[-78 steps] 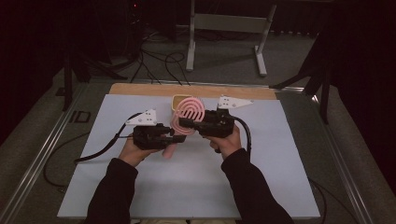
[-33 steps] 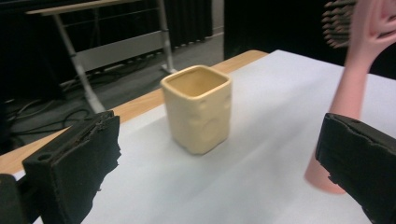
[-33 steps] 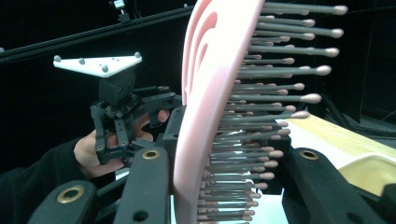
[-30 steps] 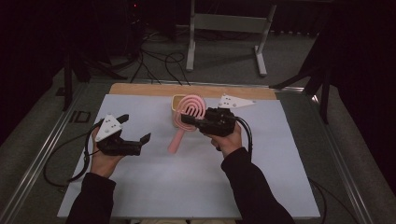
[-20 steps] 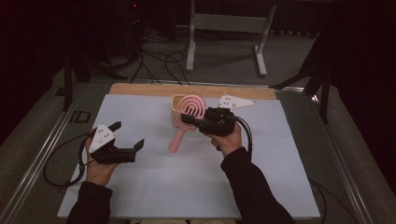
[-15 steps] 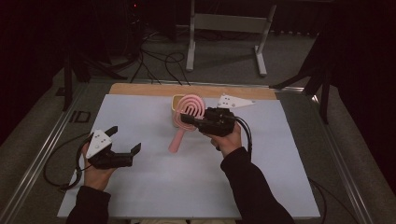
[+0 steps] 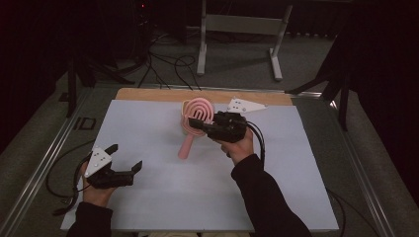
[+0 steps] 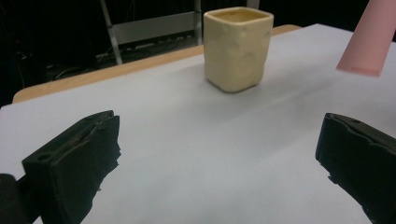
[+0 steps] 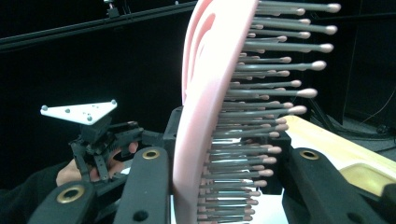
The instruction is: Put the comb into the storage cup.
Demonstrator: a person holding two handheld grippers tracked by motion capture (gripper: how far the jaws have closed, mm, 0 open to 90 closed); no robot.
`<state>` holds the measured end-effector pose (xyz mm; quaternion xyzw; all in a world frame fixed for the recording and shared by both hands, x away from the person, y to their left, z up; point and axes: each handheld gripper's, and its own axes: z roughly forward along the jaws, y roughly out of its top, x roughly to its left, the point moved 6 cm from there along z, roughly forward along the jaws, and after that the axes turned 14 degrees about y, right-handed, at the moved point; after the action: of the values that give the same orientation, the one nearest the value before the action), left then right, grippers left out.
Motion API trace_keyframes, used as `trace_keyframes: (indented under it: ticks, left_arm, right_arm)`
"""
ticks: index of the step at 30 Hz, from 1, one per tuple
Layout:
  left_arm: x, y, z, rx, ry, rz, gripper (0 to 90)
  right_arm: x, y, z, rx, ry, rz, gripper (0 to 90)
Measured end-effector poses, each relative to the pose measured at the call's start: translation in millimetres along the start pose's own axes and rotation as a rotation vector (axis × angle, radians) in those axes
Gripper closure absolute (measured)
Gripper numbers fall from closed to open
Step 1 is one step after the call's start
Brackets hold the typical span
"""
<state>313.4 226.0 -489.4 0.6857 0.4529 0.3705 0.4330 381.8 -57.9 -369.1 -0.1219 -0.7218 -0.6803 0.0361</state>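
Lit table, dark surroundings (gripper views softly blurred).

One pink hairbrush point(image 7: 193, 118) is over the desk point(image 7: 148, 123). One cream ceramic cup point(image 8: 238, 48) stands just behind the hairbrush. Two grippers: the right gripper point(image 7: 210, 129) at the hairbrush, the left gripper point(image 7: 124, 160) well apart from the hairbrush, lower left.

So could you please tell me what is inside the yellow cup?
The yellow cup shows just its rim and a sliver of inner wall; its interior is hidden at this angle.
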Motion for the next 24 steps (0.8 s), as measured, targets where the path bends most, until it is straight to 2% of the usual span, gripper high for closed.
trace_keyframes:
  ticks: [8, 13, 15, 24]
  left_arm:
    - [4.6, -6.7, -0.8, 0.009, 0.008, -0.024, 0.0]
    - [4.0, -7.6, 0.1, 0.014, 0.014, -0.013, 0.0]
    - [5.4, -7.3, -0.9, 0.008, 0.033, -0.010, 0.0]
    - [10.2, -5.7, -5.0, -0.008, 0.055, -0.023, 0.0]
  right_arm:
    - [-0.4, 2.3, 6.3, 0.006, -0.017, -0.007, 63.6]
    - [-1.4, 4.5, 10.7, 0.006, -0.024, -0.010, 63.6]
    - [-3.2, 6.2, 14.2, 0.009, -0.033, -0.011, 63.7]
    - [-7.2, 9.3, 20.7, 0.020, -0.061, -0.011, 63.6]
